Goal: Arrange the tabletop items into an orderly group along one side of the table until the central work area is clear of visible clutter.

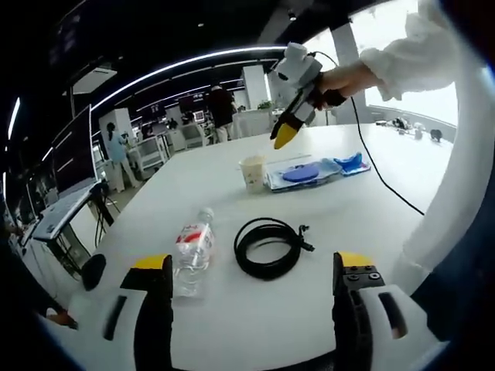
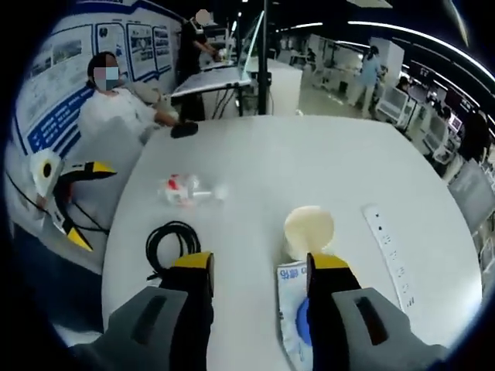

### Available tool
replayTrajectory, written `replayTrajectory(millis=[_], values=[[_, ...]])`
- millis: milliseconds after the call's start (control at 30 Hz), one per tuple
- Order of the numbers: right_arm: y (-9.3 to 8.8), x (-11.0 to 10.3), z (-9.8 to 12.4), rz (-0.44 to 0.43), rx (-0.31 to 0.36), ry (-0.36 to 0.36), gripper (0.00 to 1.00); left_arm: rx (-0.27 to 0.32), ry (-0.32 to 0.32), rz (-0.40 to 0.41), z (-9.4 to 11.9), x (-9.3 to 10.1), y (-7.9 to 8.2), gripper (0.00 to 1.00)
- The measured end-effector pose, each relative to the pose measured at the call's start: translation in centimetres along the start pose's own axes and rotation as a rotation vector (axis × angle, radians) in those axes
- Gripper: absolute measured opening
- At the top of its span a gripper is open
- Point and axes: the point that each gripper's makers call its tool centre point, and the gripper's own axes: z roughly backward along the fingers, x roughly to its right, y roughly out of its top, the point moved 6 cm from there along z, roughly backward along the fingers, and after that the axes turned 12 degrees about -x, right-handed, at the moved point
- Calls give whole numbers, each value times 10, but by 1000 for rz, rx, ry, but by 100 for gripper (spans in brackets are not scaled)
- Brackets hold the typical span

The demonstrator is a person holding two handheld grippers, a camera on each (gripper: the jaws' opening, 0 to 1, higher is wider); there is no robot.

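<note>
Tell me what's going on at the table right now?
A person holds a gripper in each hand over a white table. The right gripper hovers open near the paper cup and blue-printed packet. The left gripper is open, empty, facing the plastic bottle and coiled black cable. Nothing is grasped yet.

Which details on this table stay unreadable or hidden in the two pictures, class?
- Blue packet, right gripper view: its lower part is hidden behind the right tongs.
- Bottle label, left gripper view: print too small to read.
- Cup contents, right gripper view: the lid covers them.
- White strip, right gripper view: markings too small.
</note>
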Motion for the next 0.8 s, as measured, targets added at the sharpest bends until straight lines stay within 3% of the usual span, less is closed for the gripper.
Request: replayTrajectory(millis=[400, 800], values=[[-33, -23, 51, -111, 101, -48, 45, -6, -43, -9, -1, 5, -1, 88], [-76, -31, 98, -238, 179, -113, 46, -14, -87, -14, -2, 11, -1, 90]])
